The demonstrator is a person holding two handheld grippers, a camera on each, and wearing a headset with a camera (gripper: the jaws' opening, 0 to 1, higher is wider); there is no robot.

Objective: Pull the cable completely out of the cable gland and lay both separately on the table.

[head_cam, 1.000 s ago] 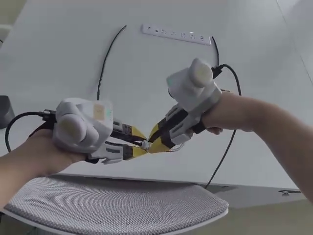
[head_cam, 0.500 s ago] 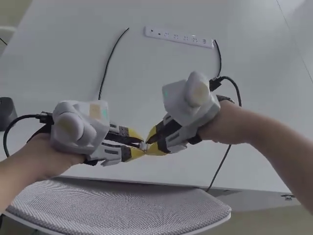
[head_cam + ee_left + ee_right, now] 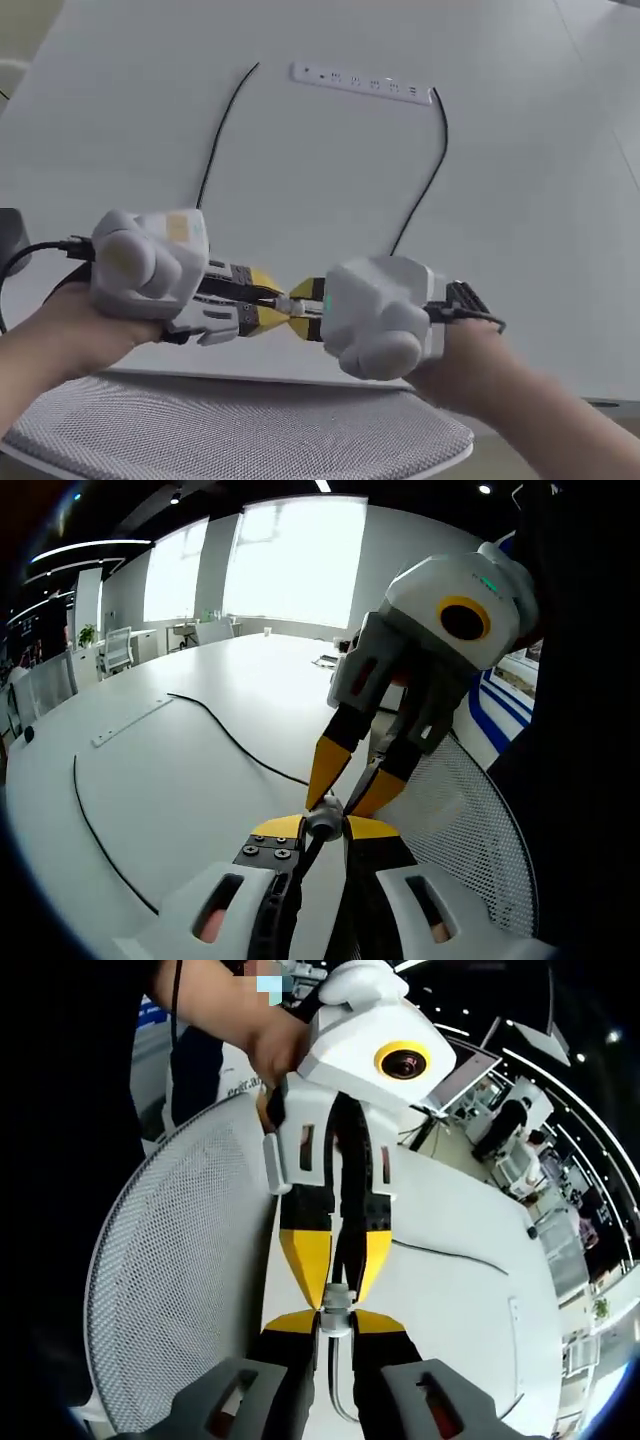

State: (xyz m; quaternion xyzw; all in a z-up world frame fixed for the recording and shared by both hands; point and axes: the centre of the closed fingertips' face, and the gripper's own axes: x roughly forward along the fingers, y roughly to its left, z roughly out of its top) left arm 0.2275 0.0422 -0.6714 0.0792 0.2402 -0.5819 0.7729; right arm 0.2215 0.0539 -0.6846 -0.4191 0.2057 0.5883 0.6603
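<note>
the table (image 3: 320, 170) was a smooth, matt white surface that took a soft sheen under the window light. the power strip (image 3: 362, 82) looked like white moulded plastic, and the lead (image 3: 225, 120) lying near it had a matt black, rubbery jacket. the chair seat (image 3: 240, 430) was grey woven mesh cloth, open and rough in texture. the left gripper (image 3: 325, 830) and the right gripper (image 3: 336, 1322) both had pale grey matt plastic housings, black plastic jaw arms and smooth yellow plastic tips with a slight gloss. the cable gland (image 3: 338, 1300) was pale grey plastic, smooth, with a dull shine.
</note>
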